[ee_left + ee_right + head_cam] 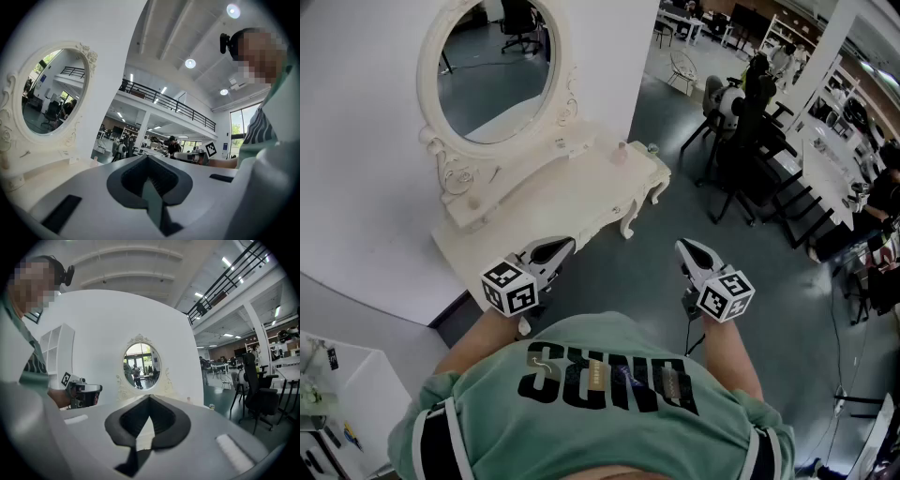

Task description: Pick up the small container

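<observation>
Left gripper (565,245): jaws closed tight, tip against tip, and there's nothing in them. It's held out level in front of the person's chest, nose aimed at 1 o'clock in the head view.
Right gripper (683,247): same story, jaws pressed together and empty. It tips just a shade downward, nose aimed at 11 o'clock.
Gap between the two: they sit side by side, well apart, over the dark floor (656,281). Each one shows up in the other's camera.
Small container (620,152): there it is, pale and pinkish, standing upright on the table top near the right end. That's 12 o'clock from the grippers and well clear of both.
Second small item (653,148): right at the table's corner, at 3 o'clock from the container. It's too small to name.
Dressing table (553,202): white, with curved legs, backed against the white wall at 11 o'clock from the person.
Mirror (492,70): an oval in an ornate white frame, rising from the back of the table.
Person: green shirt (600,375) fills the bottom of the head view, with a bare forearm behind each gripper.
Background: dark office chairs (741,150) and desks out at 2 o'clock.
</observation>
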A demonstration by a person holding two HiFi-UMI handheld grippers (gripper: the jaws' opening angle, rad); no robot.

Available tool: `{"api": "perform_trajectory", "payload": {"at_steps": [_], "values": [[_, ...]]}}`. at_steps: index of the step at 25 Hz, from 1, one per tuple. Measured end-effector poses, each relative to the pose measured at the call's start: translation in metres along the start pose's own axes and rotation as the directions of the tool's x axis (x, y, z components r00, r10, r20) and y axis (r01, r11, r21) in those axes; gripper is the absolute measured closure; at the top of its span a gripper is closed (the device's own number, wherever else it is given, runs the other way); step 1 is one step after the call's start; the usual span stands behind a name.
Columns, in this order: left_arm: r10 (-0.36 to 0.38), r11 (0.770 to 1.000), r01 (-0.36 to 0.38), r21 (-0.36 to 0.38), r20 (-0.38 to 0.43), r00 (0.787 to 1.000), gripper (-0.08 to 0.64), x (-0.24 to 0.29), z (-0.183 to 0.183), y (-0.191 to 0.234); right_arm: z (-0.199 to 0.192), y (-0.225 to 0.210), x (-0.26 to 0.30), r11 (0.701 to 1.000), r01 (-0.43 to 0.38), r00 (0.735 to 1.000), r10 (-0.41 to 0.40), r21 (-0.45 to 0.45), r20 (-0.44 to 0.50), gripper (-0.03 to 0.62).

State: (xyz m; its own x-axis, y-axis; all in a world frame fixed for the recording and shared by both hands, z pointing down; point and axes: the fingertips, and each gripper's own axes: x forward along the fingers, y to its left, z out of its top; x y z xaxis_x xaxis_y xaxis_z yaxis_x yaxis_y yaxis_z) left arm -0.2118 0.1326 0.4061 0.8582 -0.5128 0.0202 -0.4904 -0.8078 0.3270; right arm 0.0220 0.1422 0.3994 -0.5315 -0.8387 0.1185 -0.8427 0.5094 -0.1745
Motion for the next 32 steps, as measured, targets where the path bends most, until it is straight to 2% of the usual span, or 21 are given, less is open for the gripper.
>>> {"api": "perform_trajectory", "payload": {"at_steps": [19,32], "values": [[-0.022,1.0,0.022,0.003,-0.028,0.999,0.558,0.027,-0.005,0.001,0.005,-0.015,0.003,1.0,0.016,0.999,-0.016,0.0,0.028,0.584],[-0.039,0.999,0.04,0.031,-0.012,0.999,0.558,0.095,-0.009,-0.054,0.016,-0.057,-0.043,1.0,-0.008,1.0,0.008,-0.026,0.018,0.583]]}}
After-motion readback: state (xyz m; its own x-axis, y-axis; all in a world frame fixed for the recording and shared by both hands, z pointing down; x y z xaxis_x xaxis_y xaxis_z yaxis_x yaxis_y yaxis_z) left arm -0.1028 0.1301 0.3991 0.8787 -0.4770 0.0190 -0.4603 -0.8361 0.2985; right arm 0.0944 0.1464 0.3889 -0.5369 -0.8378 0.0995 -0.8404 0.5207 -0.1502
